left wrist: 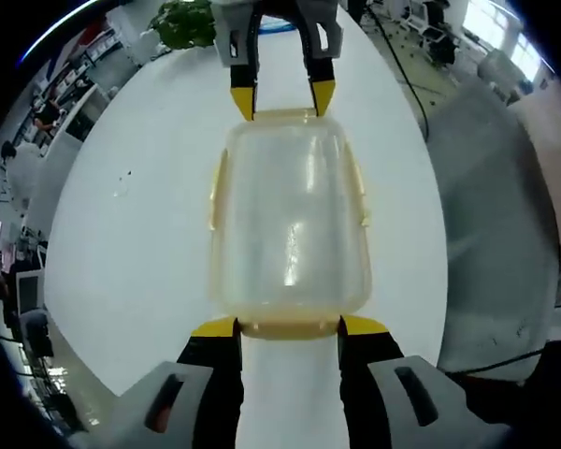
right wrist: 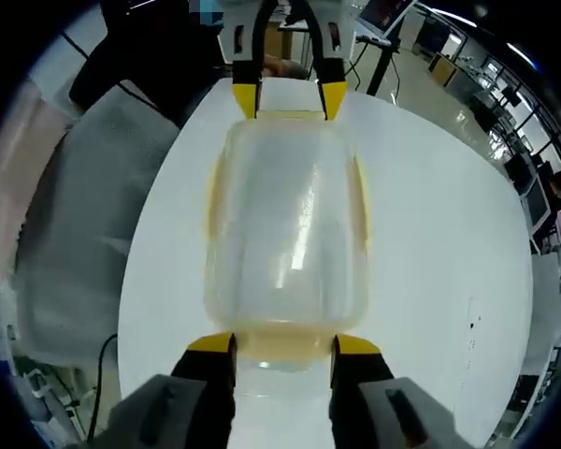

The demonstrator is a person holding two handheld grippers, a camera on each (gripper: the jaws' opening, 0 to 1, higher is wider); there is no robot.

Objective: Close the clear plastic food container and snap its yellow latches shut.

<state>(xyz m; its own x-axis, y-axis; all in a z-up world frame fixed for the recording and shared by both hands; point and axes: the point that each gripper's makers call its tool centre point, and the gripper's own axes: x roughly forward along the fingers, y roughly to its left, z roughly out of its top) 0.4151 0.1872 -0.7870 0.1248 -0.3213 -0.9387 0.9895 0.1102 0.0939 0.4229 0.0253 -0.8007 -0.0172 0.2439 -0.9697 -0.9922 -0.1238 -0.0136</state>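
The clear plastic container (left wrist: 290, 224) (right wrist: 285, 215) lies on the white table (left wrist: 131, 243) with its lid on top. Yellow side latches (left wrist: 217, 192) (right wrist: 211, 196) run along its long edges and stand slightly outward. My left gripper (left wrist: 290, 327) (right wrist: 290, 98) is open at one short end, its yellow tips flanking the end latch (left wrist: 290, 329). Facing it at the opposite short end, my right gripper (right wrist: 283, 344) (left wrist: 282, 98) is also open, with its tips either side of that end latch (right wrist: 285, 348). Whether the tips touch the latches I cannot tell.
The white table (right wrist: 430, 234) has bare surface on both sides of the container. Grey floor (left wrist: 491, 224) lies beyond its edge. A green plant (left wrist: 182, 23) stands past the far end. A person in dark clothes (right wrist: 140, 47) and a cable (right wrist: 103, 374) are nearby.
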